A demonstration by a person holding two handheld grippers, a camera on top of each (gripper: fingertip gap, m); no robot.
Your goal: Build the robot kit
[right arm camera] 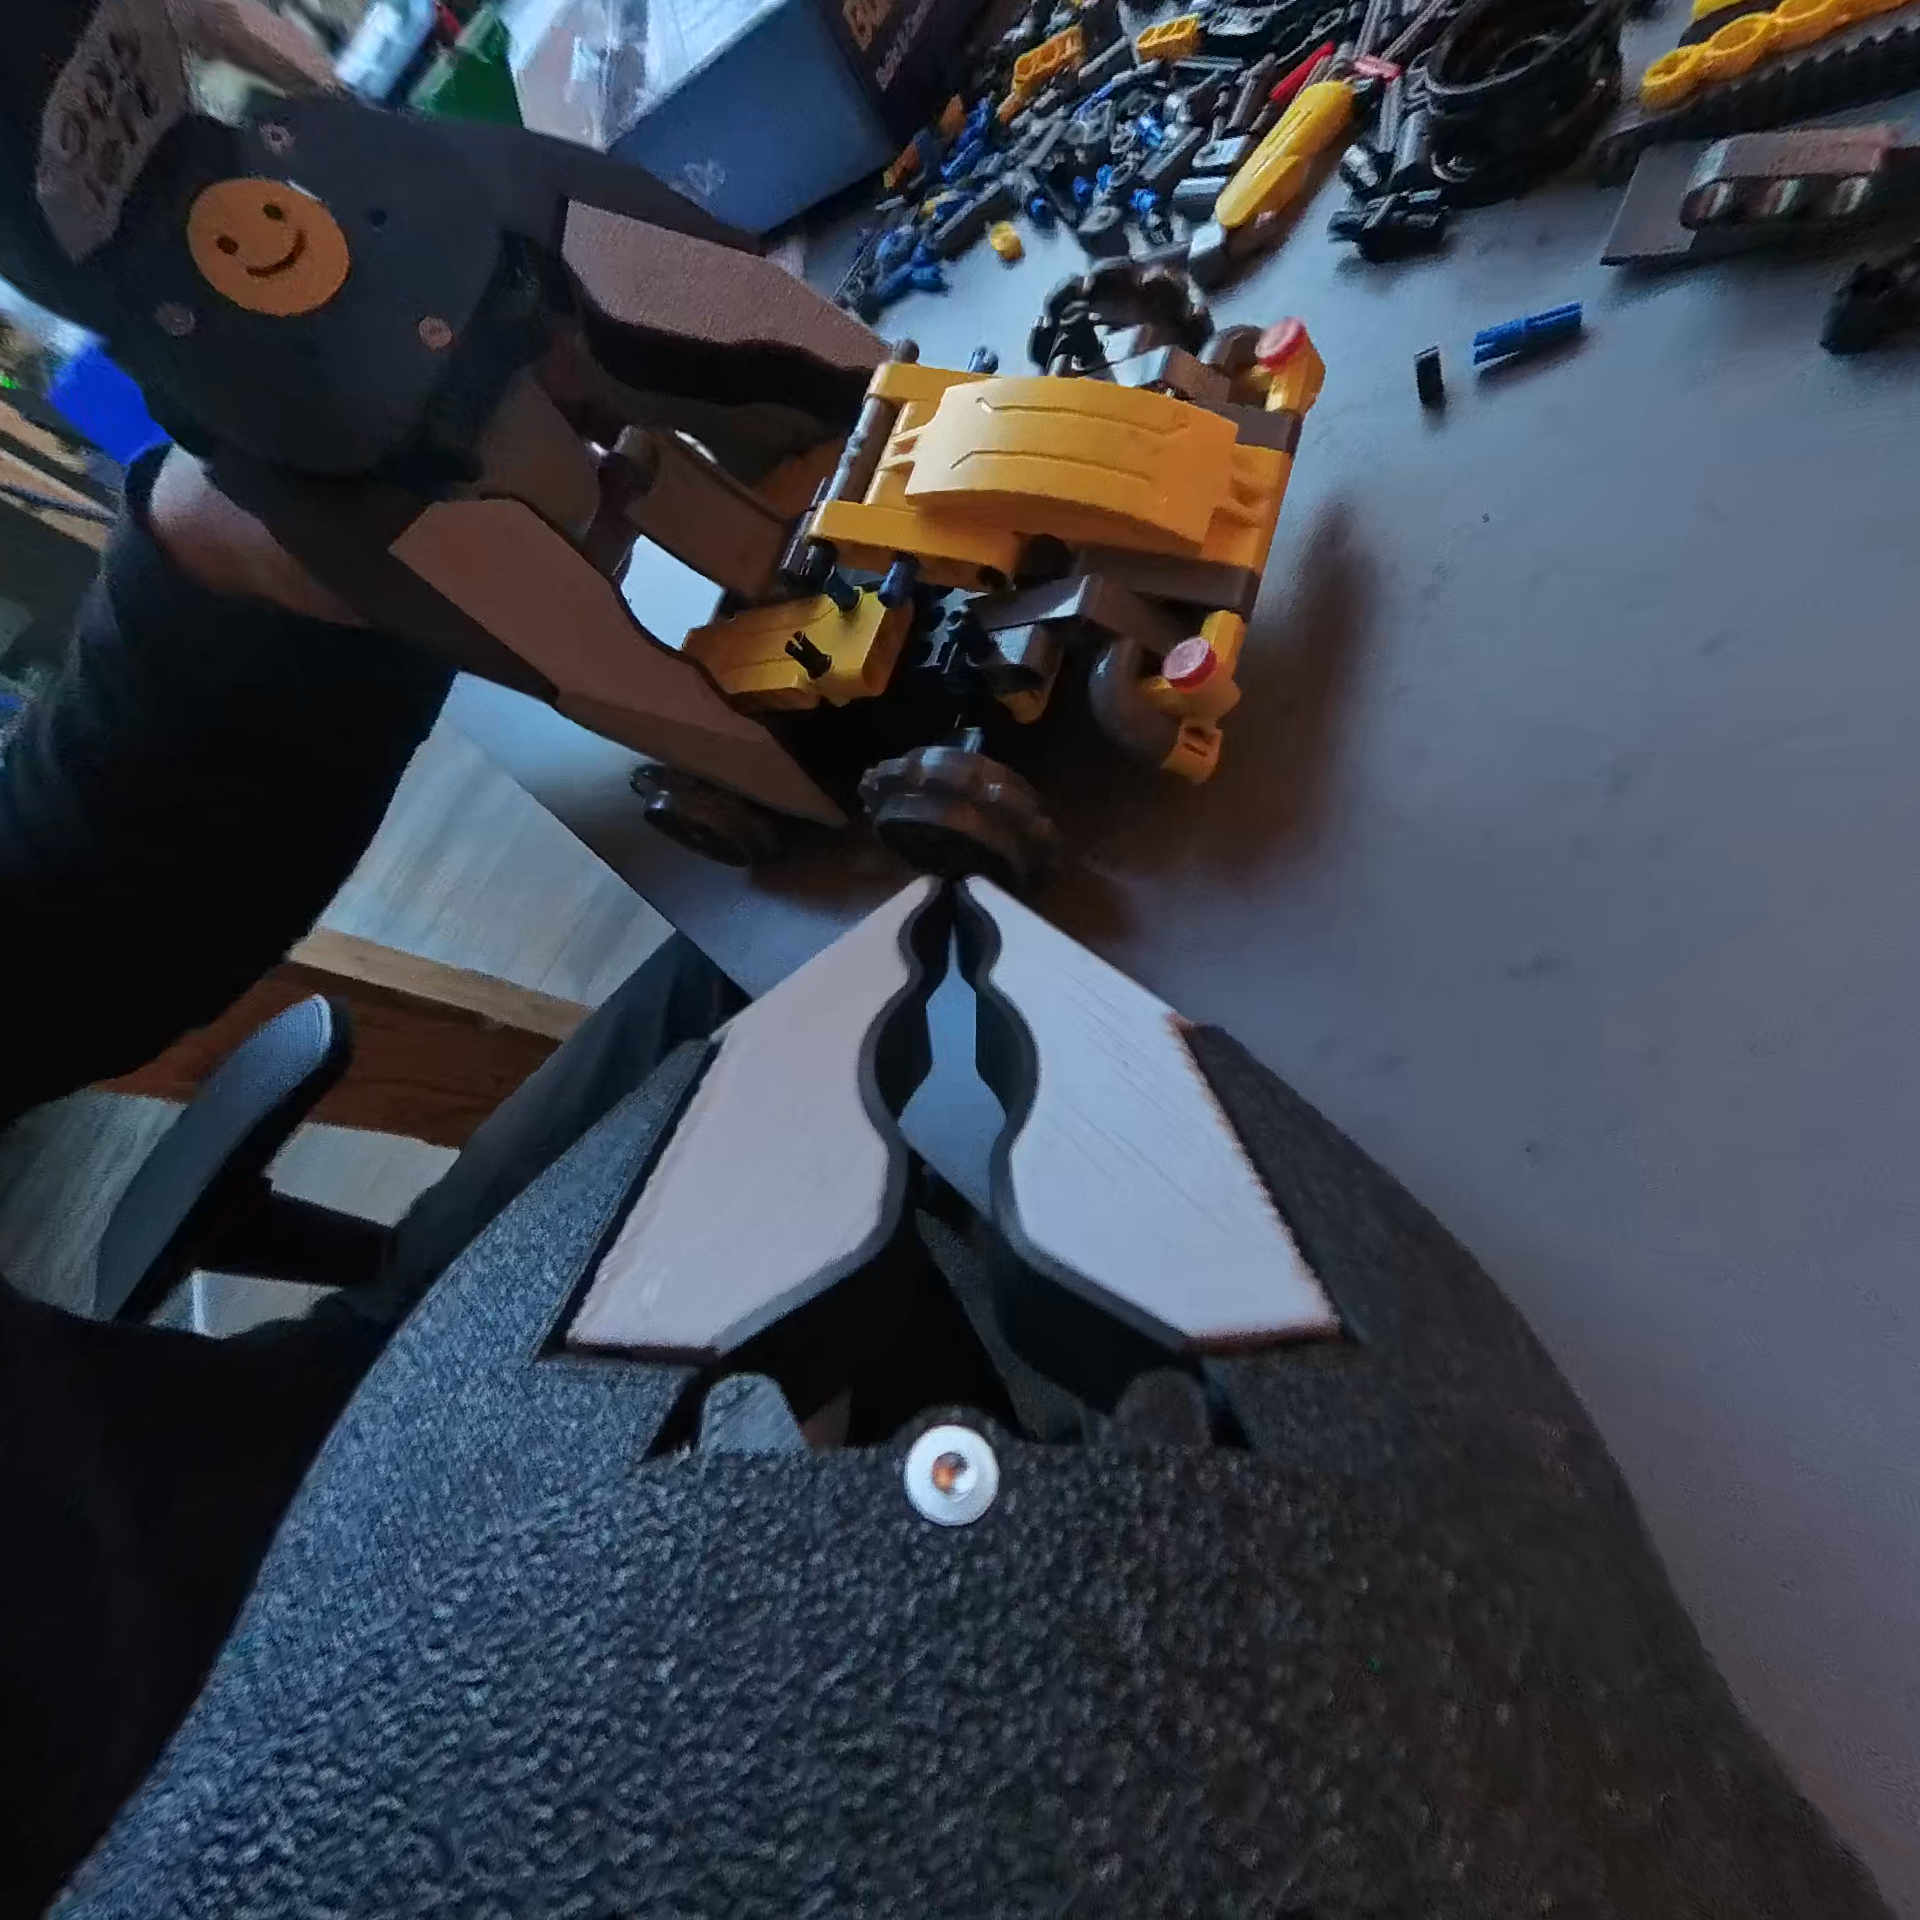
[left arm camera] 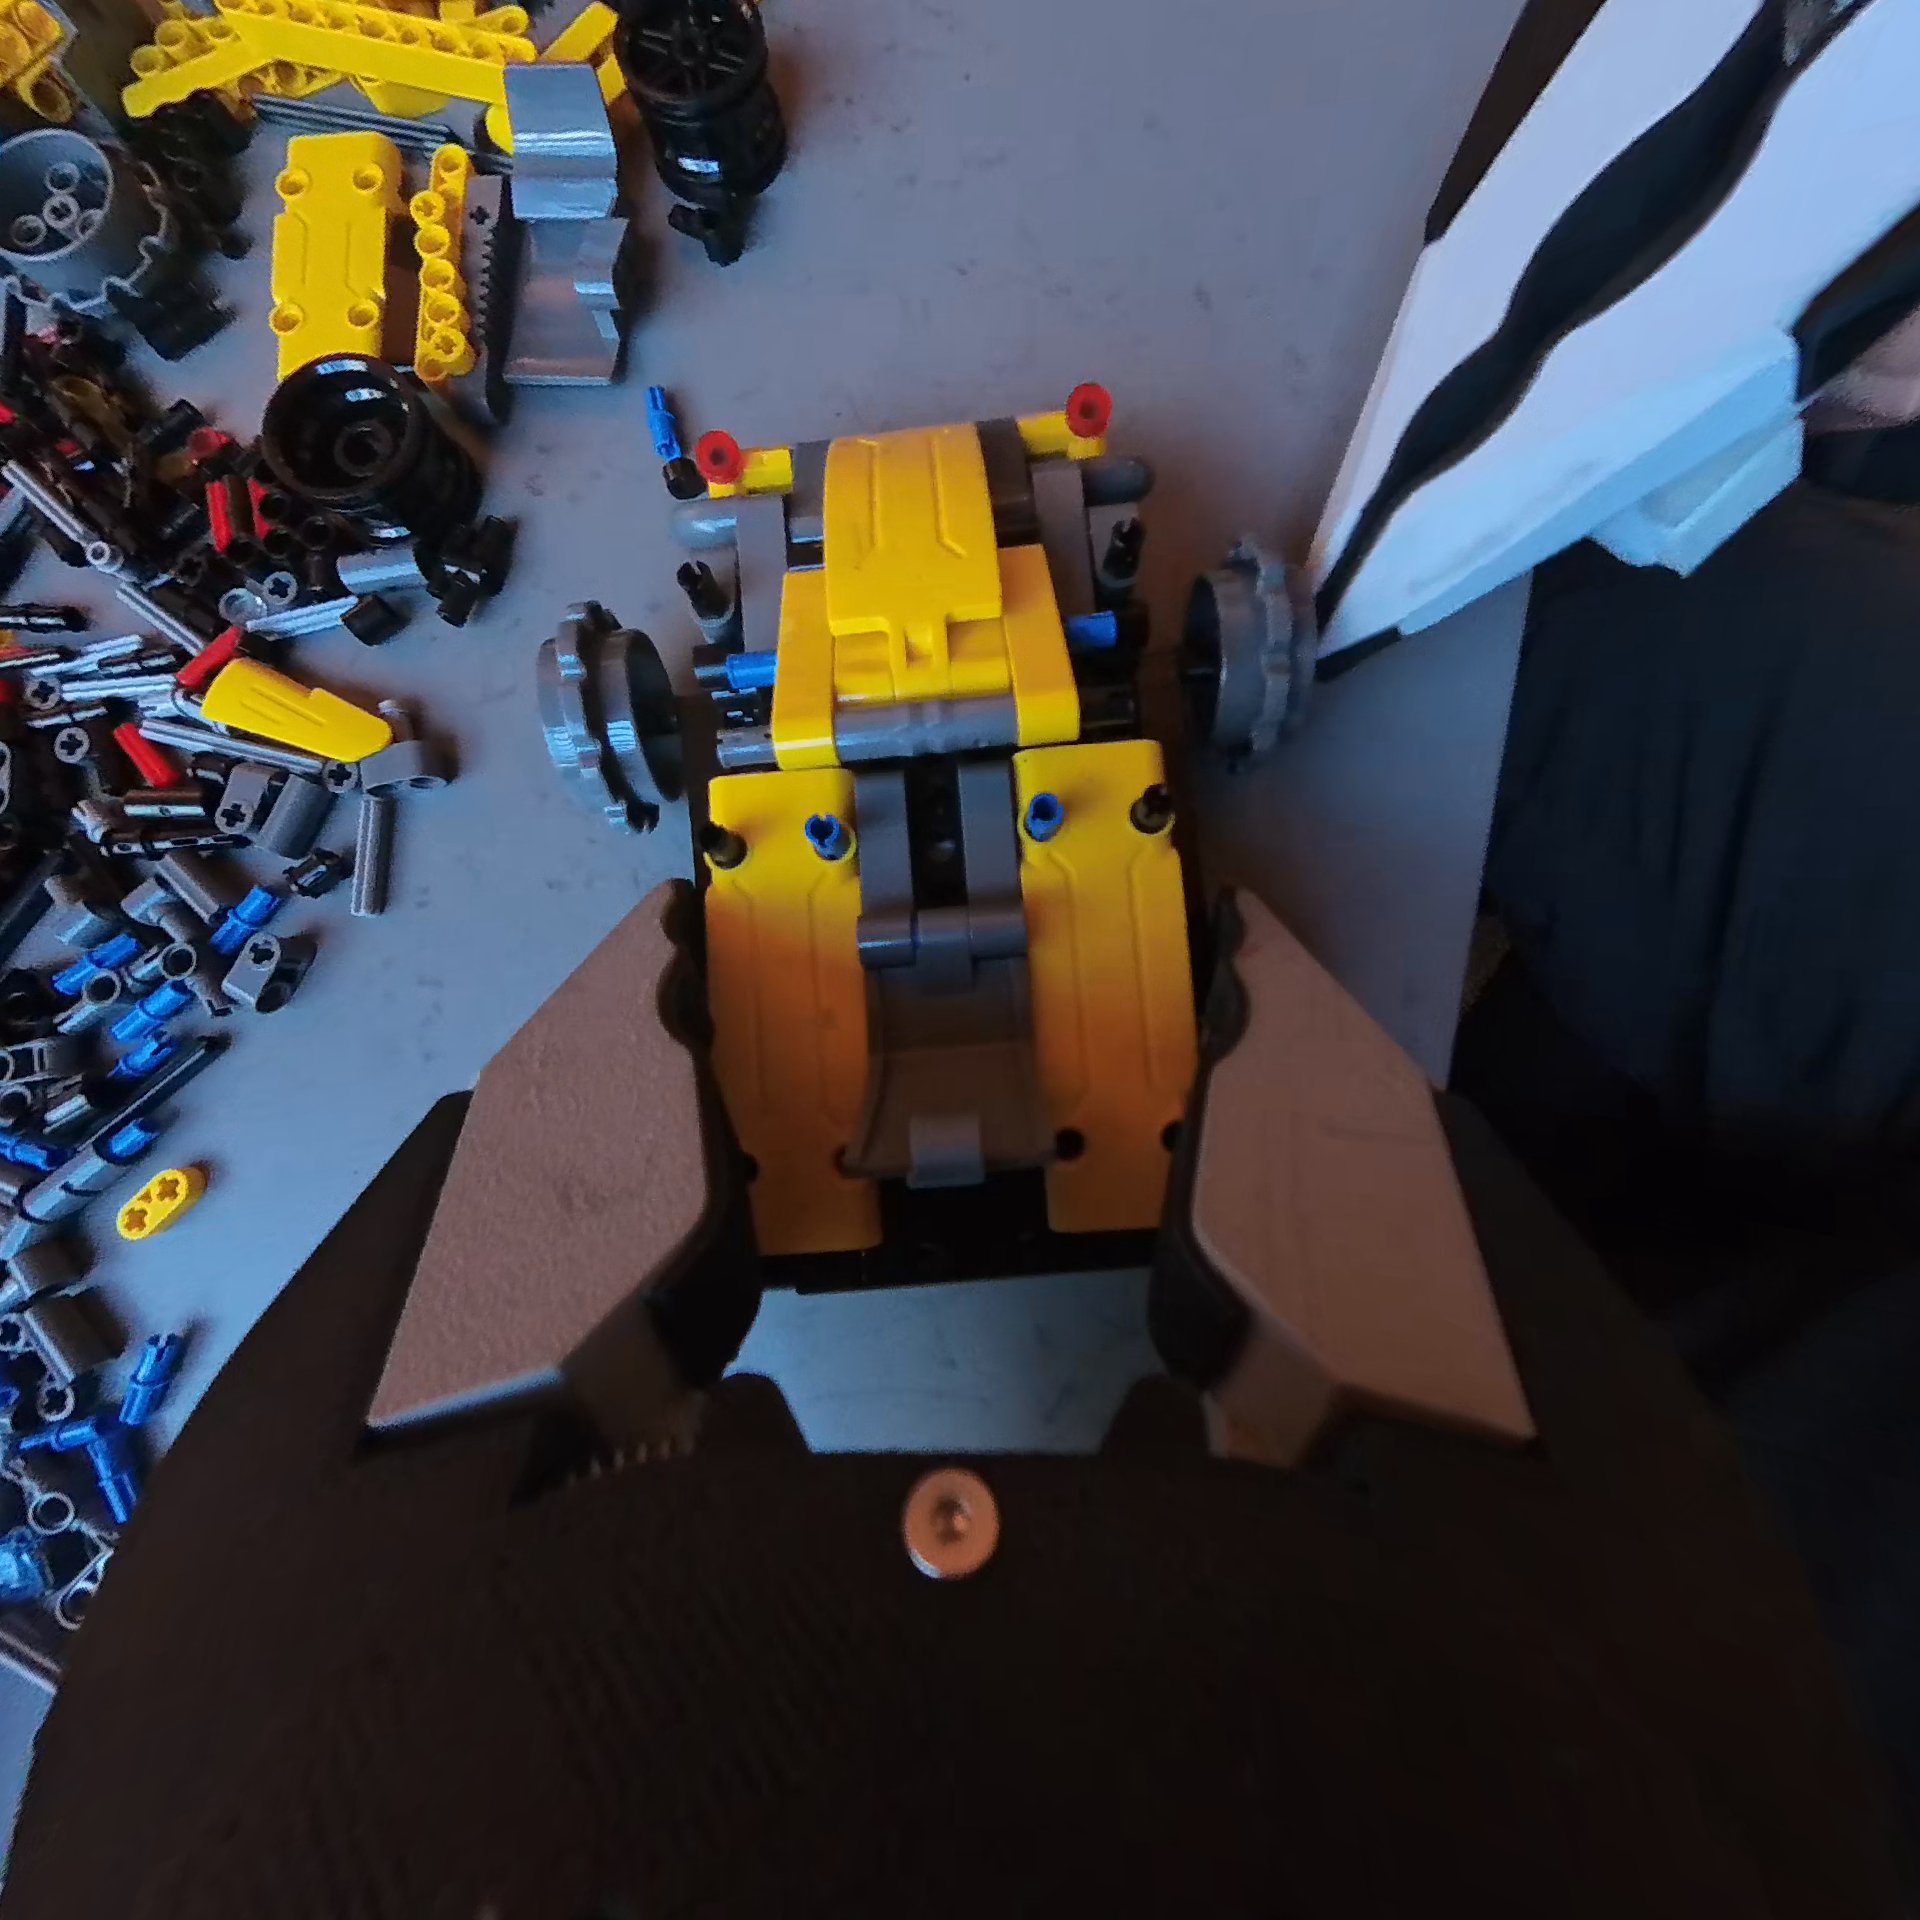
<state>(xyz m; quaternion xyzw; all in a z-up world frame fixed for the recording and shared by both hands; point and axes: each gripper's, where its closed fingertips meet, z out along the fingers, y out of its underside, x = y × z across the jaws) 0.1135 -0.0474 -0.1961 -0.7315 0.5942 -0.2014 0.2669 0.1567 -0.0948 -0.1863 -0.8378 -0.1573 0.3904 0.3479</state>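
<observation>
A yellow, grey and black toy vehicle model (left arm camera: 935, 582) stands on the grey table (left arm camera: 987, 208). My left gripper (left arm camera: 951, 914) is shut on the model's yellow rear body, one tan finger on each side. Grey wheel hubs (left arm camera: 597, 717) stick out on both sides. My right gripper (right arm camera: 948, 885) has white fingers and is shut, with its tips at the near grey hub (right arm camera: 956, 805); I cannot tell if they pinch it. In the left wrist view the right gripper (left arm camera: 1558, 270) reaches in from the upper right. In the right wrist view the left gripper (right arm camera: 862, 582) clamps the model (right arm camera: 1070, 457).
A pile of loose black, grey, blue and red parts (left arm camera: 156, 831) covers the table's left side, with a black tyre (left arm camera: 364, 436) and yellow panels (left arm camera: 343, 260) behind. The table edge runs close to the model's right. A blue pin (right arm camera: 1527, 332) and a blue-grey bin (right arm camera: 727, 114) lie farther off. The blue pin (right arm camera: 1527, 332) sits 10 centimetres or so from the ends of my left fingers. Look for it in the left wrist view (left arm camera: 662, 417) too.
</observation>
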